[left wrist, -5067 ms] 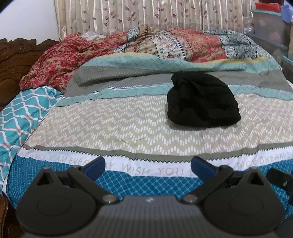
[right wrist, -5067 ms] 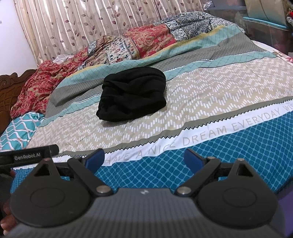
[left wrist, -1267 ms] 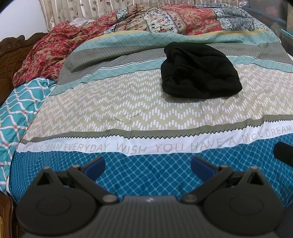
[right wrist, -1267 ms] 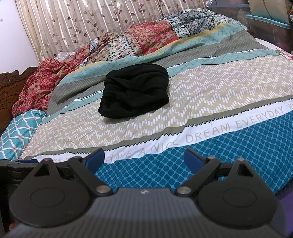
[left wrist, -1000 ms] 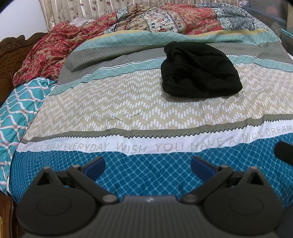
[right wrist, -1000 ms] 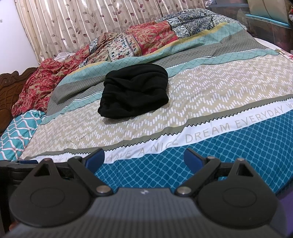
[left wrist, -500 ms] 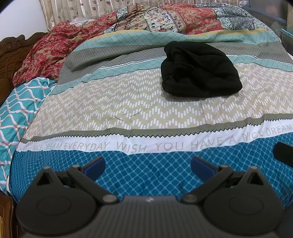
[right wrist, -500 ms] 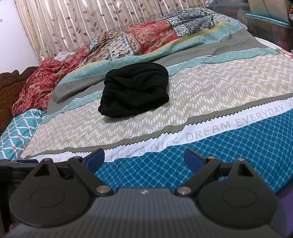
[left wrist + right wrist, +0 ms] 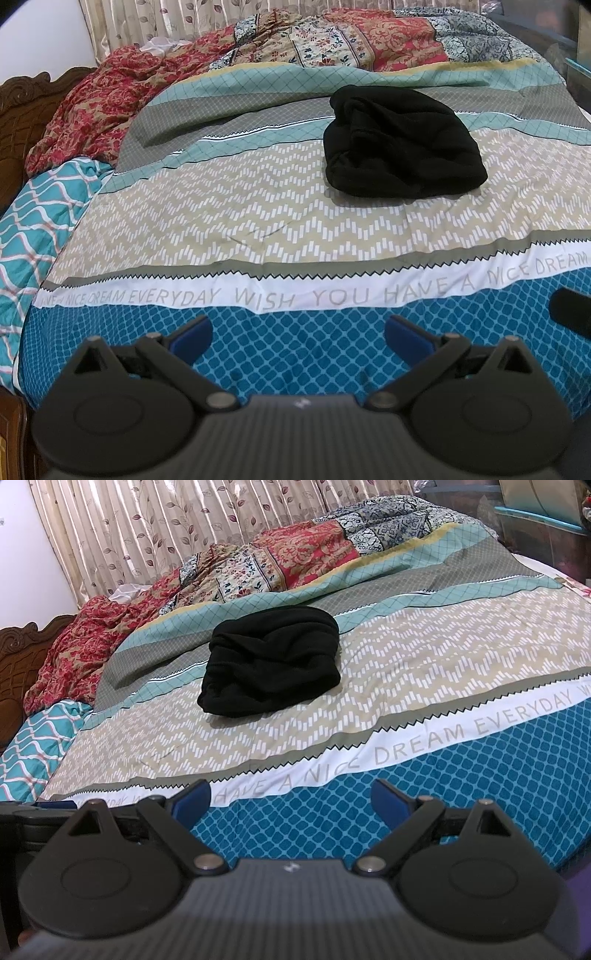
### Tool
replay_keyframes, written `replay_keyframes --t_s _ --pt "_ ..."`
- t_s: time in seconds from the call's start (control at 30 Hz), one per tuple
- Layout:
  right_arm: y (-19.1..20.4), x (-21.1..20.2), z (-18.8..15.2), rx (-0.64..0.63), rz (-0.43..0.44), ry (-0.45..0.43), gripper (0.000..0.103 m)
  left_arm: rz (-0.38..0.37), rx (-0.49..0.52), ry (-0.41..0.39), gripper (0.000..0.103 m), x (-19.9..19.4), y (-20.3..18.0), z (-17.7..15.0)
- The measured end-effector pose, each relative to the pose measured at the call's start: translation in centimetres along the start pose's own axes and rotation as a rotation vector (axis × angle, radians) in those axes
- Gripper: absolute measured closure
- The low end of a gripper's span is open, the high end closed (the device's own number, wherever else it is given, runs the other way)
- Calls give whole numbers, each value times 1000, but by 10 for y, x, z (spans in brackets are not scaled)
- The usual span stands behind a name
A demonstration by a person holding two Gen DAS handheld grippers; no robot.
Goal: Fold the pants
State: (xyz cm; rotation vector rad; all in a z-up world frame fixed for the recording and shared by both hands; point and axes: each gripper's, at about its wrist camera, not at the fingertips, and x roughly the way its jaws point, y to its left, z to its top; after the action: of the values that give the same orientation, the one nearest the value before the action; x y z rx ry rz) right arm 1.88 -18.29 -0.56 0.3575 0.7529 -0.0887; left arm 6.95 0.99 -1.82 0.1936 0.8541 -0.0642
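while i'm holding both tools over the blue-checked near edge of the bedspread, the left gripper and right gripper are both gaping wide, gripping nothing. the black pants are lying bunched well ahead on the tan zigzag band, with bare cover stretching between. rumpled red quilts are crowding the far edge.

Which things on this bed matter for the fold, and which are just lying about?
For the job:
black pants, bunched on the bedspread
left gripper, open
right gripper, open

Lying about:
red floral quilt
teal wavy sheet
curtain
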Motion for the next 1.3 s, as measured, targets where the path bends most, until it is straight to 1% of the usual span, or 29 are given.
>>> replay_keyframes --t_s 0.4,0.73,1.3 --pt "1 0 -1 1 0 2 8 -1 8 -4 0 -2 1 1" --pt "0 0 -1 0 1 2 8 21 10 -42 0 -9 2 5" --pt "1 -2 1 -5 3 0 8 30 -7 -42 0 -8 5 8"
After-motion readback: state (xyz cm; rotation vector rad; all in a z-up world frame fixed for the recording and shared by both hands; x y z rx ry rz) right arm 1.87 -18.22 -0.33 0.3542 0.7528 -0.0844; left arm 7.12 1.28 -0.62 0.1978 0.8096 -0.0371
